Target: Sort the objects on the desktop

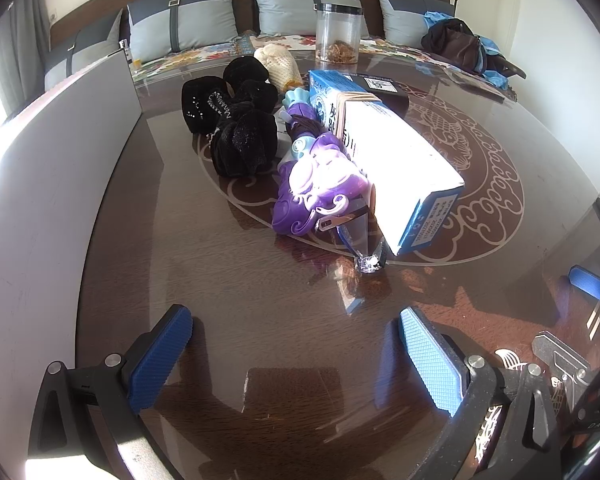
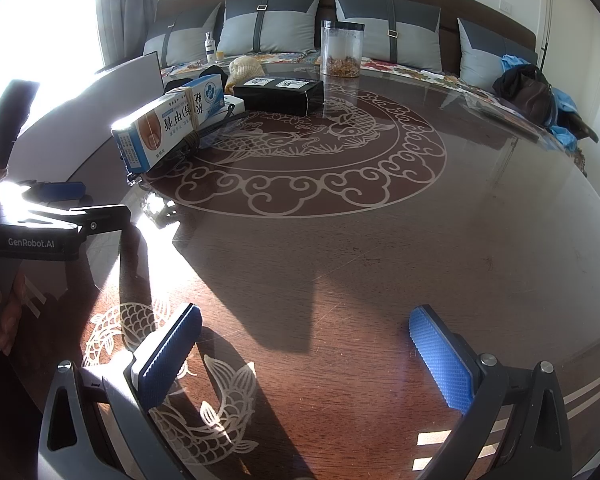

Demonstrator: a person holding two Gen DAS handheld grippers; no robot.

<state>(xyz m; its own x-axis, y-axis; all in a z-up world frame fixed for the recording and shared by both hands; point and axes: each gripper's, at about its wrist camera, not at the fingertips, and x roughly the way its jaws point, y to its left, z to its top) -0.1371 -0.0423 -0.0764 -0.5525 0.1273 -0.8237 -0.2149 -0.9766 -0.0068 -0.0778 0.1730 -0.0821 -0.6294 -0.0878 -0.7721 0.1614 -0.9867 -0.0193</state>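
The round table (image 1: 260, 360) carries a far-side cluster: white-and-blue box (image 1: 400, 160), black scrunchies (image 1: 232, 124), purple toy (image 1: 320, 184), nail clipper (image 1: 364, 248). A grey panel (image 1: 60, 160) stands left. Left gripper (image 1: 296, 356) and right gripper (image 2: 304, 352) hover nearer, wide open, empty; the cluster lies beyond both.

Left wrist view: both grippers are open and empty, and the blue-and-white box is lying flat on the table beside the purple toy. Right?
Not quite. The blue-and-white box is not flat: it is tilted, propped across the purple toy with its near end raised, as the left wrist view shows. The rest holds: the left gripper and right gripper are both open and empty over the table.
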